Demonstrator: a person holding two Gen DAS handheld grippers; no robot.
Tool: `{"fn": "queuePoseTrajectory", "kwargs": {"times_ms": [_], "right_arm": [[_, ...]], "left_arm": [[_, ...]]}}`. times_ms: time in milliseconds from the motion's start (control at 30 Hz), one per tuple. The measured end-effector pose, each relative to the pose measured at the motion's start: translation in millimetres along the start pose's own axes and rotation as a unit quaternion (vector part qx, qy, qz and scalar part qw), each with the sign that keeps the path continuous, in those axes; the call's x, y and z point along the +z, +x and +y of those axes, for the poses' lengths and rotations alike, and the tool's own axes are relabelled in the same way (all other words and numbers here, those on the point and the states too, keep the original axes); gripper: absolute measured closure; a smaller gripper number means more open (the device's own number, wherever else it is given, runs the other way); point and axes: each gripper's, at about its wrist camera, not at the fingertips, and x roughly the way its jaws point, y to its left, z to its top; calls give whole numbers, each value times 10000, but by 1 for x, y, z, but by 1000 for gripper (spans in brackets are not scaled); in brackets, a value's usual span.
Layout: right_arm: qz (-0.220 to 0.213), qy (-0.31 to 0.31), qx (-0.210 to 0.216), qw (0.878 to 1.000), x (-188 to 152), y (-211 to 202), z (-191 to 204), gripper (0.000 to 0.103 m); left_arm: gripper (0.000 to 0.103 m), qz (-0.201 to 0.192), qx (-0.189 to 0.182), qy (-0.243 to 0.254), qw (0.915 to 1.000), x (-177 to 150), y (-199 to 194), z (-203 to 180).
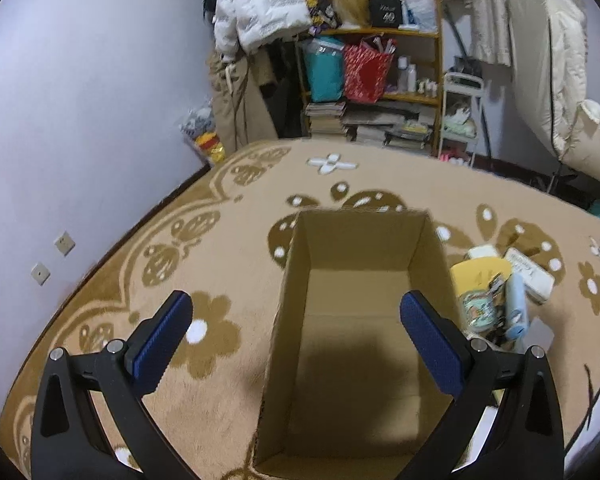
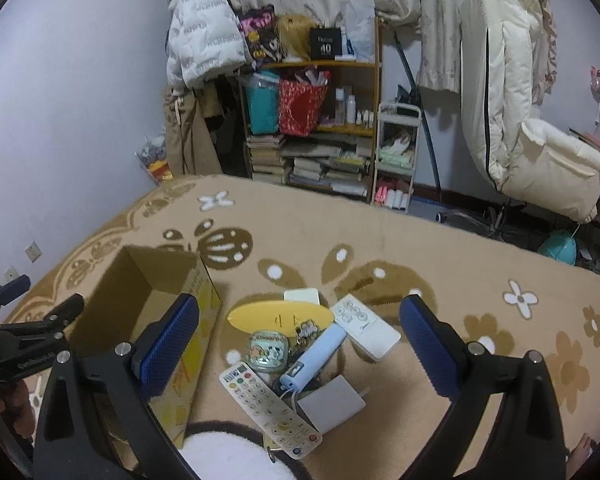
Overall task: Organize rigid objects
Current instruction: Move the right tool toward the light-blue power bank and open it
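A tan carpet [image 2: 440,240] with brown flower shapes covers the floor of a cluttered bedroom, and the work sits on it. An open cardboard box [image 1: 356,320], empty as far as I can see, stands toward the carpet's left side. Just beside its right wall lies a small heap of hard things: a yellow oval board [image 2: 280,315], a white remote with coloured buttons [image 2: 270,408], a pale blue tube-shaped gadget [image 2: 314,356], a second white remote [image 2: 366,327], a grey flat block [image 2: 332,402] and a round printed case [image 2: 267,350].

The right gripper [image 2: 300,354] hangs over that heap, jaws spread wide and holding nothing; the blue gadget lies almost straight ahead between its fingers, its long axis slanting from near-left to far-right. The left gripper [image 1: 296,340], likewise spread and empty, hovers above the box's near-left wall. The right one is clearly nearer the heap, so I'd expect it to pick first and carry leftward to the box.

Bookshelves [image 2: 312,132] and a cream chair [image 2: 532,140] stand beyond the carpet's far edge.
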Motion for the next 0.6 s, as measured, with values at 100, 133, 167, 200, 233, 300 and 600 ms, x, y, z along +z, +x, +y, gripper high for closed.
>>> {"fn": "queuePoseTrajectory", "kwargs": {"times_ms": [100,133,167,200,233,300,600], "right_arm": [[176,16,-4,9998,-7,17,0,0],[248,14,-6,9997,-10,23,1,0],[319,4,-21,9995,-14,30,1,0],[351,4,-32,9994,-16,33,2,0],[421,12,-43,9991,-20,39,1,0],[535,25,-70,9985,-27,47,0,0],[908,-1,-144,9958,-53,69,-7,0]], "left_arm": [[0,114,59,35,9999,-9,10,3],[0,143,74,35,9999,-11,12,4],[0,177,85,27,9998,-14,15,5],[0,235,98,7,9997,-18,19,7],[1,285,105,-4,9995,-21,22,9],[3,389,123,-4,9992,-30,28,12],[29,570,227,-173,9980,-44,41,25]]}}
